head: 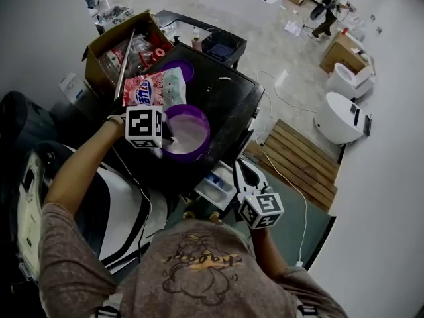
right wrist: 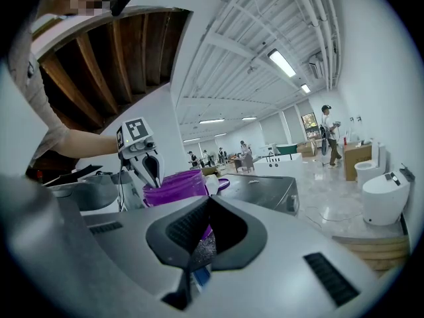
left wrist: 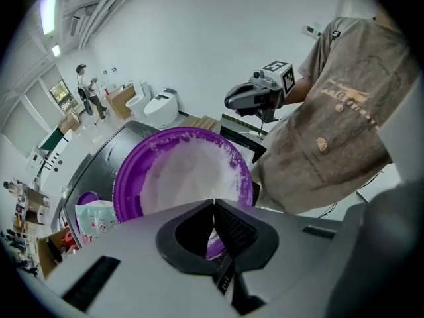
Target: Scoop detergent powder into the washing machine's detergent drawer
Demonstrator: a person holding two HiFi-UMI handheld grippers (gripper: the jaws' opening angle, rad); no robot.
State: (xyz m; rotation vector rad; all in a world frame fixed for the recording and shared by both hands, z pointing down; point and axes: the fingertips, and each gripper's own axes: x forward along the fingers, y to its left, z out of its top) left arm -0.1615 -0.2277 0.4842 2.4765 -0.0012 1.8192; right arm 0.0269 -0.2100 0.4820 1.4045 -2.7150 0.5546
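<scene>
A purple tub [head: 201, 144] [left wrist: 127, 177] [right wrist: 173, 188] of white detergent powder [head: 188, 134] [left wrist: 185, 176] stands on the black washing machine top [head: 228, 101]. My left gripper [head: 168, 138] [left wrist: 213, 201] [right wrist: 156, 184] points down into the tub at its left rim. Its jaws are shut on a thin white scoop handle, and the scoop's bowl is hidden. The detergent drawer [head: 215, 187] is pulled out at the machine's front. My right gripper [head: 239, 164] [right wrist: 211, 199] [left wrist: 231, 100] hovers just right of the drawer, shut and holding nothing.
A pink and white detergent bag [head: 156, 88] [left wrist: 93, 217] and a purple lid [head: 180, 67] lie behind the tub. A cardboard box [head: 109, 48] of goods sits at the back left. A wooden pallet [head: 298, 161] and white toilets [head: 341, 118] are on the floor to the right.
</scene>
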